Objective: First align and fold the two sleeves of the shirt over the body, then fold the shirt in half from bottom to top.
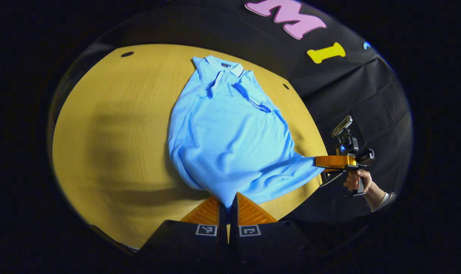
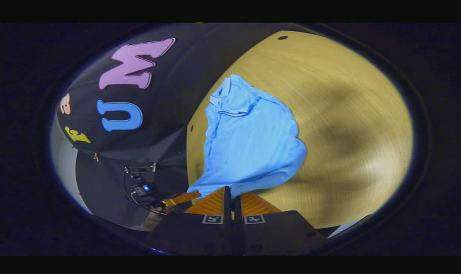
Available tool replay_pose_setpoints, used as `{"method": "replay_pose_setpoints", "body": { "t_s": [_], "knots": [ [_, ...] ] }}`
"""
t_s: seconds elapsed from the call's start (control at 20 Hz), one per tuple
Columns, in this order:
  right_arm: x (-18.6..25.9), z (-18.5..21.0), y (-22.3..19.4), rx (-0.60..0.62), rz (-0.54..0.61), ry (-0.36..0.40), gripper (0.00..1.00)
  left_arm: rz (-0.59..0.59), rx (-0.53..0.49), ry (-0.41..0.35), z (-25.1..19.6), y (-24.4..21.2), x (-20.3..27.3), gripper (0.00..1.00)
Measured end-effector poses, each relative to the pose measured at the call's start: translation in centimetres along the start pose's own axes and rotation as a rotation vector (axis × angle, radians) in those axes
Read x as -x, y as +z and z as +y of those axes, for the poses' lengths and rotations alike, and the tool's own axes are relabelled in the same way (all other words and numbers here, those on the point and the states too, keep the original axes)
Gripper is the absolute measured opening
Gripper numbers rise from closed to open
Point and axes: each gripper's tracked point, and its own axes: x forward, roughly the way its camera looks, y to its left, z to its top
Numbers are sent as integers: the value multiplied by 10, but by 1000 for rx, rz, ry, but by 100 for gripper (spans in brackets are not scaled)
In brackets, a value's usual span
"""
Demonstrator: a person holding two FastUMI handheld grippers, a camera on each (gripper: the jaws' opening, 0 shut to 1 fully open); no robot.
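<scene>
shirt (image 1: 226, 140) x1, flat on counter (image 1: 112, 125), sleeves folded in, collar at far end | left gripper (image 1: 227, 207) jaws closed on hem corner | right gripper (image 2: 229, 199) jaws closed on other hem corner | long axis runs away from both jaws; fold goes hem-to-collar | grippers x2, equally near

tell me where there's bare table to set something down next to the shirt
The widest bare patch of table lies on the shirt's side away from the right gripper, out to the table edge. Another strip runs past the collar. The hem corners are crowded: the left gripper and right gripper each pinch one there.
</scene>
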Motion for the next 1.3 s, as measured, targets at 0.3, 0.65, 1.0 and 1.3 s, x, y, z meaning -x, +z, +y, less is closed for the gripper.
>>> {"method": "replay_pose_setpoints", "body": {
  "t_s": [0.3, 0.65, 1.0, 1.3],
  "knots": [
    [0, 71, 109, 239, -119, 78, 5, -254, -8, 11, -11, 134, 29, 7],
    [-74, 122, 260, 447, -195, 42, 5, -334, -79, 164, 12, 281, -13, 6],
    [-197, 47, 364, 496, -244, -248, 5, -246, -79, 348, 91, 361, -140, 6],
    [-234, -13, 377, 503, -269, -407, 21, -121, -197, 549, 133, 357, -203, 21]
  ]
}}
